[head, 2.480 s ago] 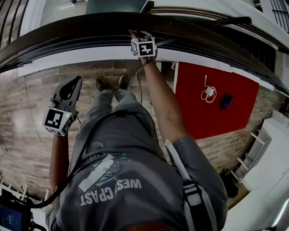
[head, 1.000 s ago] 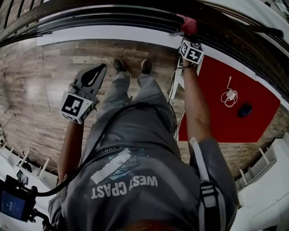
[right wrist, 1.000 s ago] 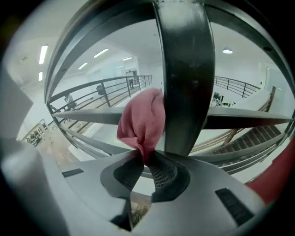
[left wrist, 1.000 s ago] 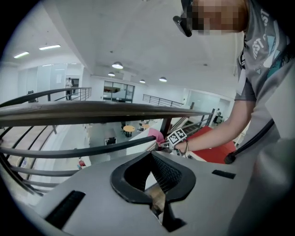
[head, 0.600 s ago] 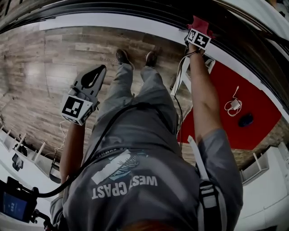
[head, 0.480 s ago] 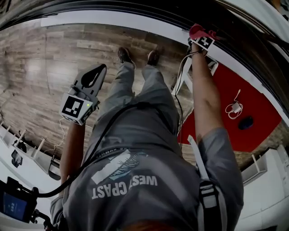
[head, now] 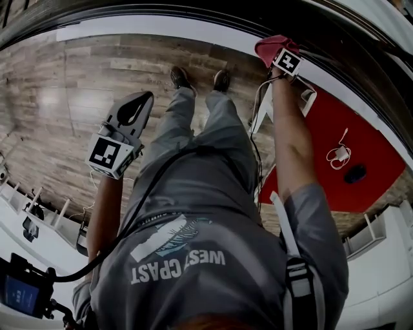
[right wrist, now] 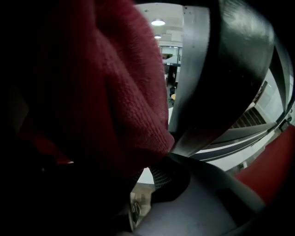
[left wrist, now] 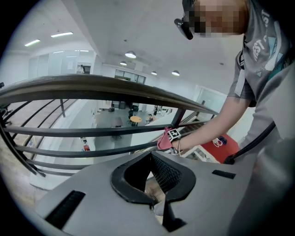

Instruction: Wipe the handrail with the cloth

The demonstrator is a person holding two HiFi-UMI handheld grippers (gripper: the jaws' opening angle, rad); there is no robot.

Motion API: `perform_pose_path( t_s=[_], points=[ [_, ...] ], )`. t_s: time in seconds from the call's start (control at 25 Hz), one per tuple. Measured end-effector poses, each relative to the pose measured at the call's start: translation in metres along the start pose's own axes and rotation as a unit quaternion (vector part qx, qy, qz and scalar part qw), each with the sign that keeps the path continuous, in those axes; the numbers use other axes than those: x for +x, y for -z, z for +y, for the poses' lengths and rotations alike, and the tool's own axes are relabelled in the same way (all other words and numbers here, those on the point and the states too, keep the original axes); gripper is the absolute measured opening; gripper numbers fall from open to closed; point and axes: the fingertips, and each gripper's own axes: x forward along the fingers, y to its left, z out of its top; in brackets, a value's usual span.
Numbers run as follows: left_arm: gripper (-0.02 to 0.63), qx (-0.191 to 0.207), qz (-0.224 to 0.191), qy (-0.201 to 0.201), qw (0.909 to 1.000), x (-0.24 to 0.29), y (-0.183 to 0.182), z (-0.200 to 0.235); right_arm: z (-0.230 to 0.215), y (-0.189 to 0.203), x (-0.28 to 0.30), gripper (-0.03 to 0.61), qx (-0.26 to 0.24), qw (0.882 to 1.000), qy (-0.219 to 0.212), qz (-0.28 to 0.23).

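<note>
pale wood planks run under the person's shoes in the head view, with a red mat off to their right and a white cable lying on it. the dark handrail curves across the top. the right gripper is stretched out to it at arm's length, with the red cloth bunched over its tips and touching the rail. the left gripper hangs at the person's left side over the floor, well apart from the rail, its jaw tips meeting in a point.

from the left gripper view, the left gripper has its jaws closed tip to tip, with nothing between them; only a scrap of floor shows through the loop. beyond it the handrail sweeps across, and further along it sit the cloth and the right gripper.

from the right gripper view, the right gripper is clamped on the cloth, which fills the left half of the picture. its folded edge lies right against the handrail.

against two and a half seconds ago, when the right gripper met the rail straight above the shoes, it has travelled along the rail to the person's right, level with the mat's near edge. over the last half second it barely shifted, and the left gripper stayed put.
</note>
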Motion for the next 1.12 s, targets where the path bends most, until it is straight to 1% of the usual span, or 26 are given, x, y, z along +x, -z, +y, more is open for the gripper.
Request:
perform_pose_path(
  t_s=[0.08, 0.12, 0.2, 0.28, 0.36, 0.44, 0.56, 0.64, 0.68, 0.72, 0.8, 0.88, 0.92, 1.0, 1.12],
  points=[
    [0.006, 0.002, 0.004, 0.004, 1.0, 0.0, 0.003, -0.005, 0.017, 0.005, 0.001, 0.037, -0.009, 1.0, -0.02, 0.01],
    [0.006, 0.002, 0.007, 0.006, 1.0, 0.0, 0.004, -0.007, 0.03, 0.007, 0.001, 0.037, -0.023, 0.999, -0.031, 0.013],
    [0.006, 0.003, 0.01, 0.01, 0.9999, -0.001, 0.007, -0.005, 0.054, 0.007, 0.002, 0.037, -0.048, 0.998, -0.038, 0.014],
    [0.006, 0.001, 0.01, 0.013, 0.9999, -0.003, 0.011, 0.01, 0.08, 0.003, 0.008, 0.037, -0.05, 0.998, -0.043, 0.012],
    [0.006, -0.002, 0.008, 0.014, 0.9999, -0.009, 0.015, 0.029, 0.094, 0.0, 0.013, 0.037, -0.036, 0.998, -0.04, 0.012],
    [0.006, -0.005, 0.004, 0.013, 0.9999, -0.015, 0.017, 0.04, 0.079, -0.002, 0.01, 0.037, -0.015, 1.0, -0.02, 0.008],
    [0.006, -0.008, -0.004, 0.013, 0.9999, -0.022, 0.013, 0.038, 0.024, -0.008, -0.008, 0.037, 0.016, 1.0, 0.025, -0.005],
    [0.006, -0.003, -0.015, 0.018, 0.9997, -0.023, 0.006, 0.035, 0.008, -0.016, -0.019, 0.037, 0.005, 0.999, 0.032, -0.008],
    [0.006, 0.003, -0.022, 0.022, 0.9995, -0.02, 0.004, 0.037, 0.014, -0.018, -0.02, 0.037, -0.011, 1.0, 0.025, -0.008],
    [0.006, 0.009, -0.028, 0.027, 0.9992, -0.014, 0.005, 0.044, 0.029, -0.018, -0.016, 0.037, -0.031, 0.999, 0.013, -0.007],
    [0.005, 0.016, -0.035, 0.031, 0.9988, 0.013, 0.016, 0.074, 0.078, -0.014, 0.008, 0.037, -0.064, 0.998, -0.014, -0.009],
    [0.005, 0.035, -0.058, 0.031, 0.9972, 0.05, 0.025, 0.107, 0.126, -0.014, 0.03, 0.037, -0.079, 0.996, -0.034, -0.021],
    [0.006, 0.044, -0.071, 0.029, 0.996, 0.067, 0.024, 0.116, 0.144, -0.017, 0.033, 0.037, -0.082, 0.995, -0.043, -0.028],
    [0.005, 0.058, -0.097, 0.029, 0.9932, 0.093, 0.011, 0.12, 0.164, -0.027, 0.027, 0.037, -0.093, 0.993, -0.056, -0.043],
    [0.006, 0.069, -0.122, 0.033, 0.9895, 0.11, -0.013, 0.119, 0.163, -0.038, 0.015, 0.037, -0.104, 0.991, -0.058, -0.059]
  ],
)
